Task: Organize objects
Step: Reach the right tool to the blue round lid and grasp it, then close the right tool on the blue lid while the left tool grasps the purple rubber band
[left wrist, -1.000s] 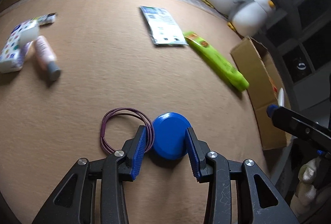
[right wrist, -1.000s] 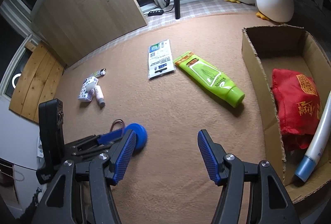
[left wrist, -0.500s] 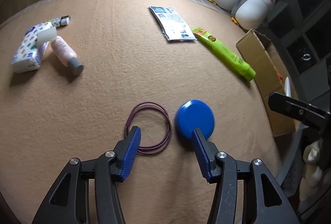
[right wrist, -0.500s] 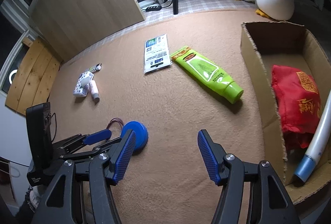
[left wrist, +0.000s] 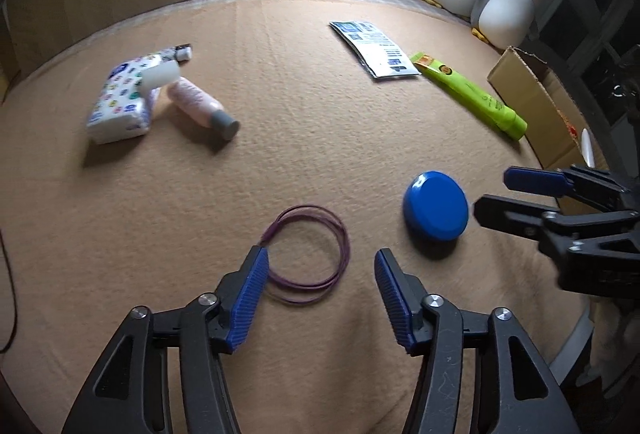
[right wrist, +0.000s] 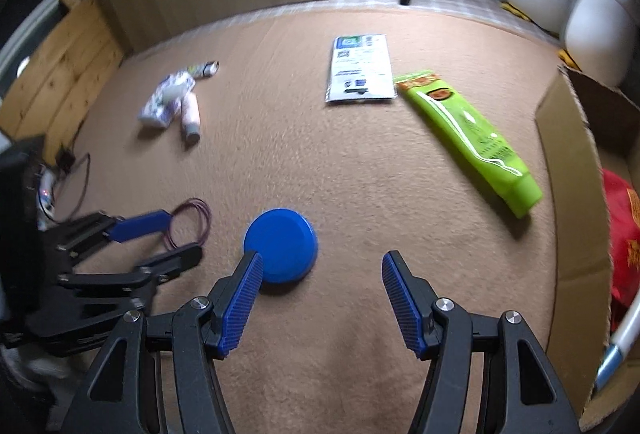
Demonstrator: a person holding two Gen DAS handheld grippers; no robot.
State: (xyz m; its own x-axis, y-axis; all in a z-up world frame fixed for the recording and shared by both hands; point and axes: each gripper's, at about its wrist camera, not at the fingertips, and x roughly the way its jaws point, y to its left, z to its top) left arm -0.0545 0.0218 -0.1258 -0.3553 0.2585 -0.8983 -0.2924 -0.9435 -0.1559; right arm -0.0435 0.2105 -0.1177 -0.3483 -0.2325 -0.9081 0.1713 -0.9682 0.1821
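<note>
Currently the left gripper (left wrist: 318, 292) has its jaws spread and empty over the tan carpet (left wrist: 280, 113), its left pad at the near edge of the thin purple wire loop (left wrist: 308, 254). The right gripper (right wrist: 322, 298) is likewise spread, its left pad just beside the round blue plastic lid (right wrist: 281, 245). The lime-green squeeze tube (right wrist: 468, 137) lies near the open cardboard box (right wrist: 568, 201)

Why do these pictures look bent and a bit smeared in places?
Both views are fisheye, so the carpet bulges and the corners go dark. In the left wrist view the tissue pack is slightly smeared; in the right wrist view the left claw and penguin toys are motion-blurred, while the blue lid stays fairly crisp.
</note>
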